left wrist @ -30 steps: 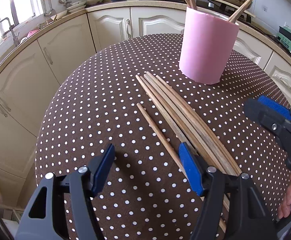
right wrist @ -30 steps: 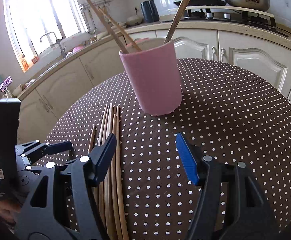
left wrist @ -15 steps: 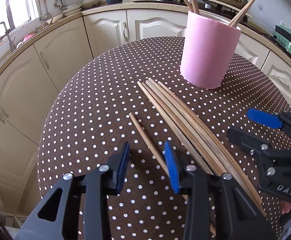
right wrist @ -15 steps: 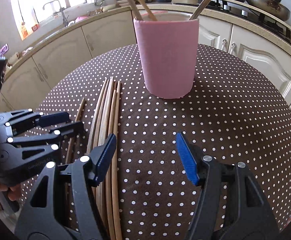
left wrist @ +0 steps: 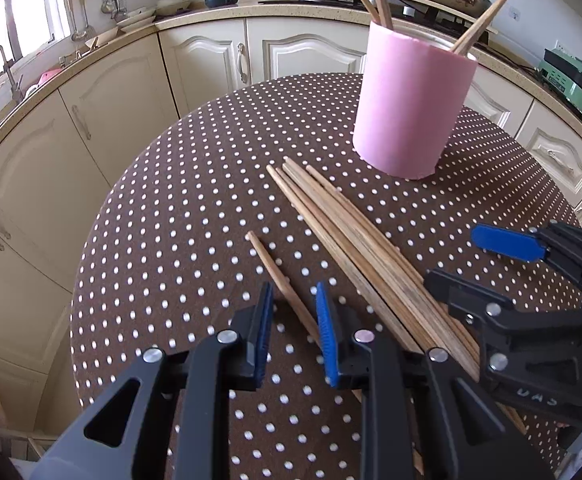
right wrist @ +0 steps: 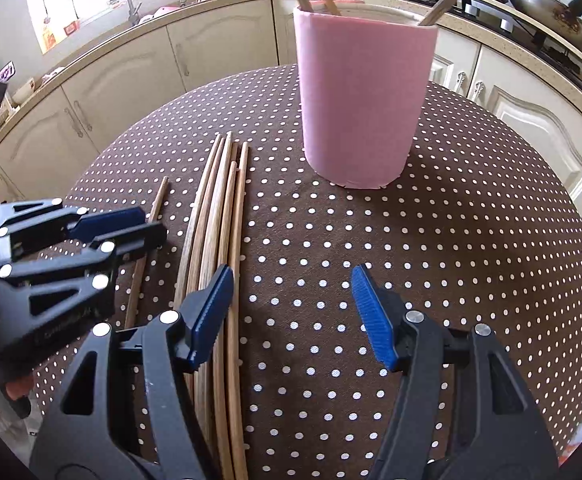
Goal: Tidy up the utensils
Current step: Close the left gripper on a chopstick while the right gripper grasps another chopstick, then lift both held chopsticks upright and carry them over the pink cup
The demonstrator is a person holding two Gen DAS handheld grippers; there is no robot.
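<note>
Left tool (left wrist: 291,316): jaws closing around a lone chopstick (left wrist: 279,276), not yet pinching
Right tool (right wrist: 291,312): spread, beside chopstick bundle (right wrist: 215,224)
Bundle: flat on dotted counter (right wrist: 451,240)
Pink holder (right wrist: 363,100): upright, some chopsticks inside

The polka-dot tablecloth (right wrist: 471,240) lies bare to the right of the pink holder (right wrist: 365,104) and in front of it, giving open passage there. The bundle of chopsticks (right wrist: 219,216) bars the middle left, and the single chopstick (left wrist: 281,280) lies apart beside it. The left gripper (left wrist: 293,322), jaws closing around that stick, and the right gripper (right wrist: 291,308) crowd the near edge, seemingly close together. Sticks jutting from the holder narrow its mouth.
</note>
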